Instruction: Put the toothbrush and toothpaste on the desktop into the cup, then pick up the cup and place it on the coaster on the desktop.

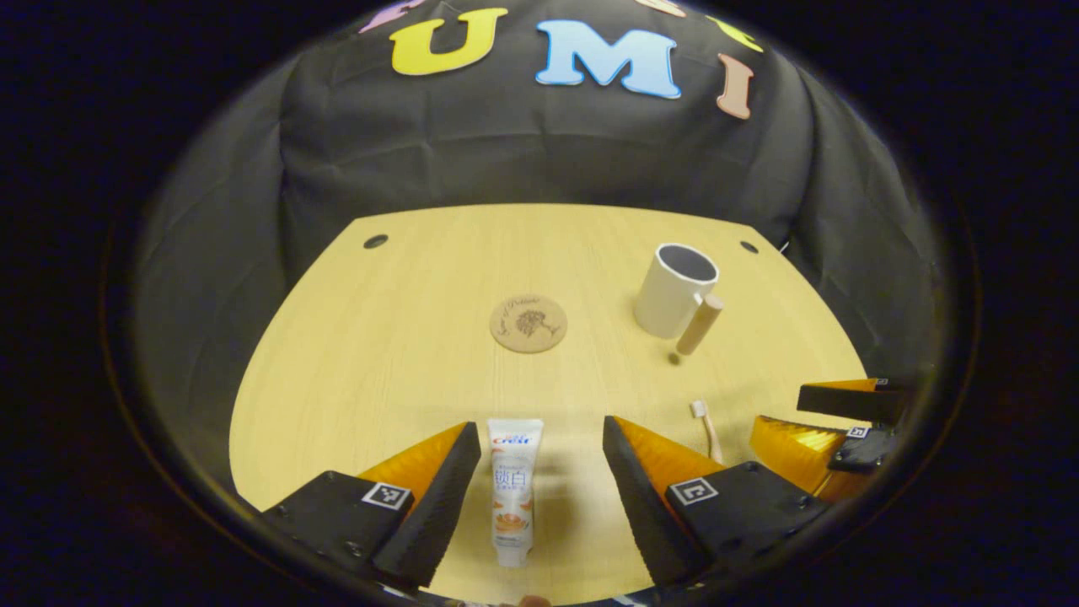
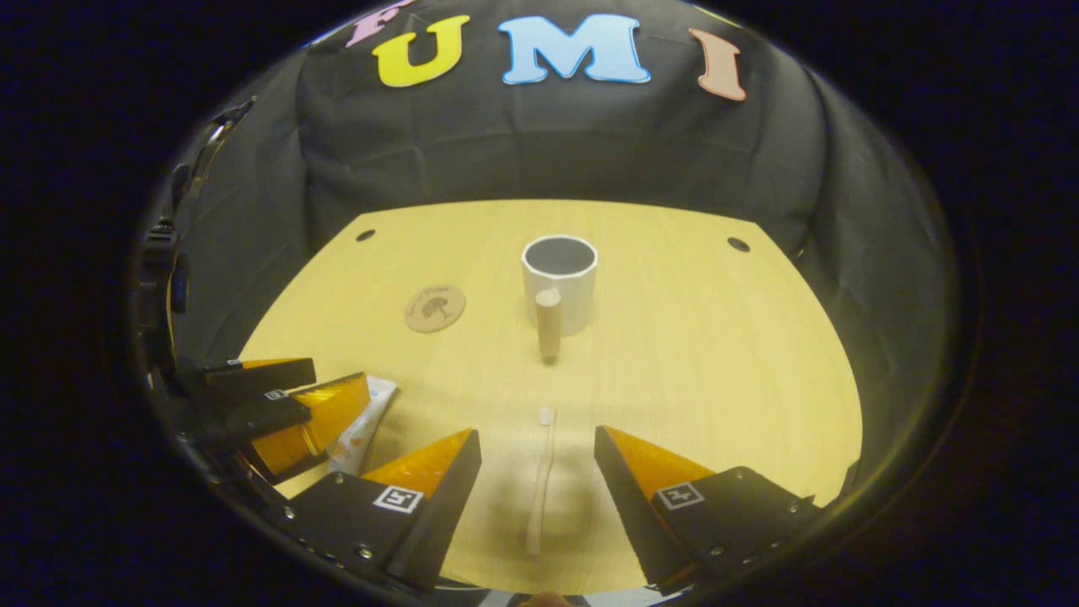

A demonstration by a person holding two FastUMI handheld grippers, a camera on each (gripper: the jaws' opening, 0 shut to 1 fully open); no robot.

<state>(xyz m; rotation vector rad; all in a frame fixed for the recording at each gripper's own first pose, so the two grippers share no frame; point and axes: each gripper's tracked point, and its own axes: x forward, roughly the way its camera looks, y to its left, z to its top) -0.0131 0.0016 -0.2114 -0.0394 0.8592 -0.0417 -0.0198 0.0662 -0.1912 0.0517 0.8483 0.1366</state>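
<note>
We see the toothpaste (image 1: 514, 489) lying flat between the wide-open fingers of the left claw (image 1: 541, 480). The toothbrush (image 2: 541, 476) lies between the spread fingers of the right claw (image 2: 537, 485). Farther back on the pale wood table (image 1: 405, 354) stand the white cup (image 1: 674, 291) and a round coaster (image 1: 528, 323), well apart, before black cloth.

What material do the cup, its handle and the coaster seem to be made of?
Cup: probably glazed ceramic; smooth off-white wall with a soft sheen.
Handle: looks like unpainted light wood, a matte tan peg.
Coaster: likely cork or thin wood; flat matte brown disc with a dark printed design.
</note>
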